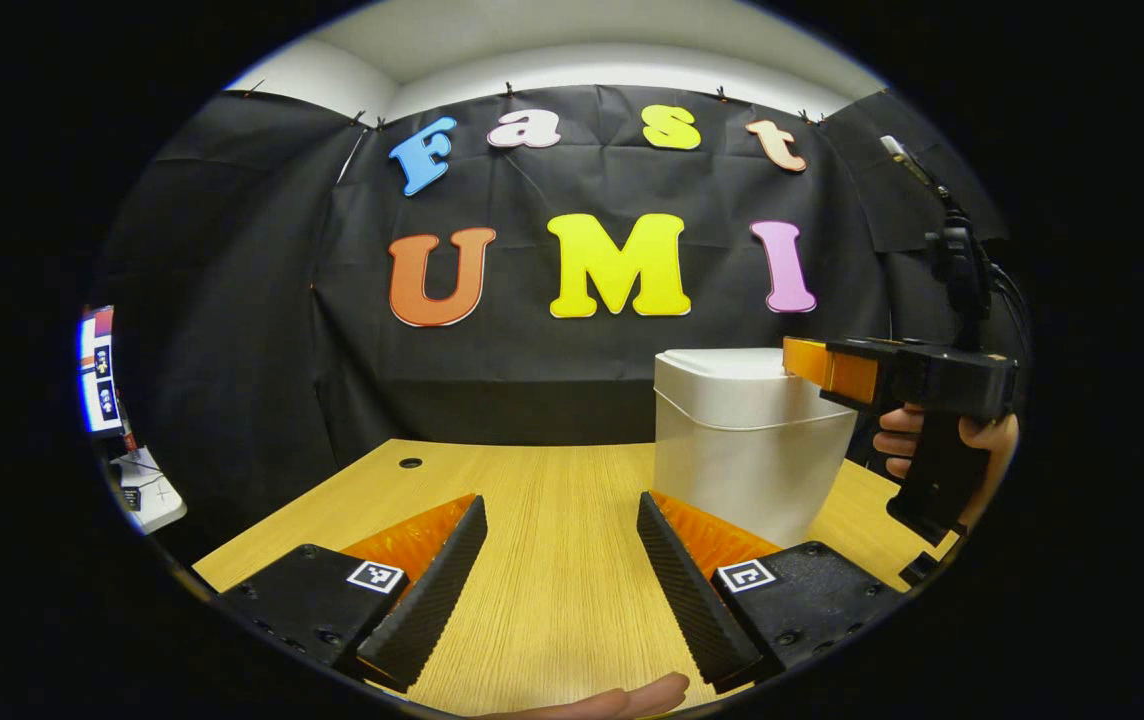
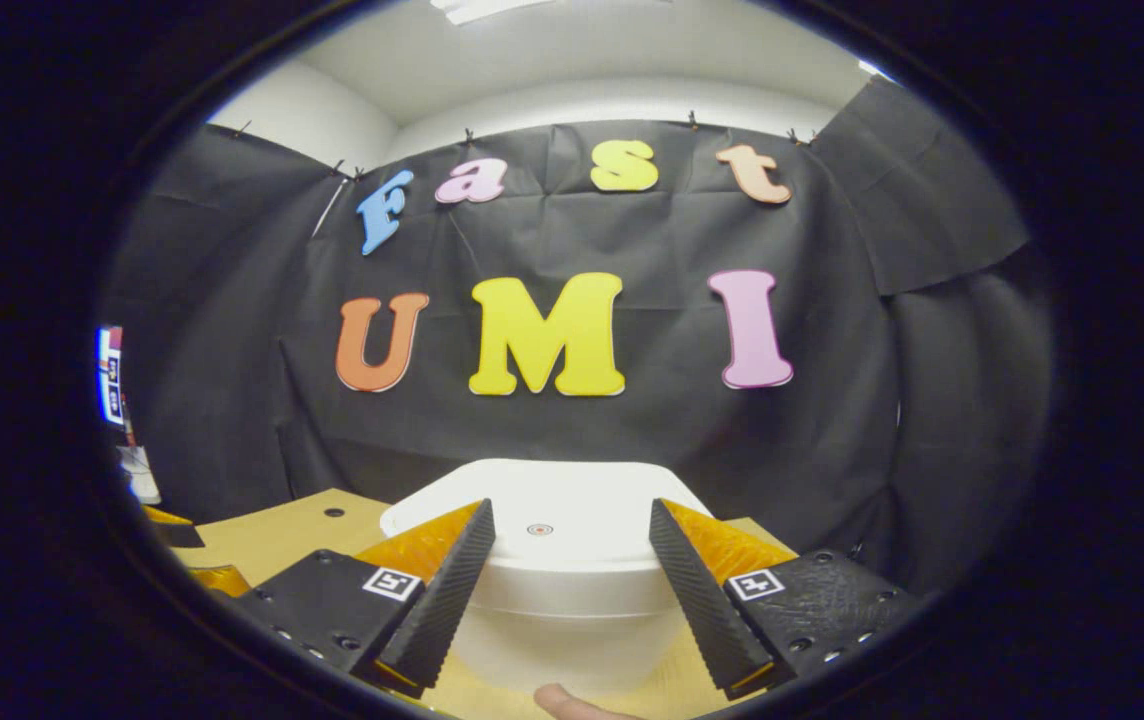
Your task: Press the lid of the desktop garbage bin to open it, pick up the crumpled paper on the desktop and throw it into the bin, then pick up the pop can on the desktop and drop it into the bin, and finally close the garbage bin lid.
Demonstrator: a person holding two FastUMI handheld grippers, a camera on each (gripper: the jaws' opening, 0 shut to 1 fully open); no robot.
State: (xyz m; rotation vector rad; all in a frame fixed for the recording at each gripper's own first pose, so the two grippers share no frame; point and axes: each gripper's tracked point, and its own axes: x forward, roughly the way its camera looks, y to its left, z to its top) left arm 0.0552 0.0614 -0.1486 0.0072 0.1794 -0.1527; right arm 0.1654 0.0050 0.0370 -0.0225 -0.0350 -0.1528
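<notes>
Your right tool [image 2: 572, 600], jaws wide and empty, hovers over the white garbage bin [image 1: 747, 450] on the counter's [image 1: 552, 520] far right, lid [image 2: 542, 515] shut; it looks light and smooth, so press its centre button [image 2: 539, 529] gently.

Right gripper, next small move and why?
Probably lower the right gripper straight down to press the lid. The bin looks shut, and the open fingers hover over the lid's middle with nothing held, so opening seems not yet done.
</notes>
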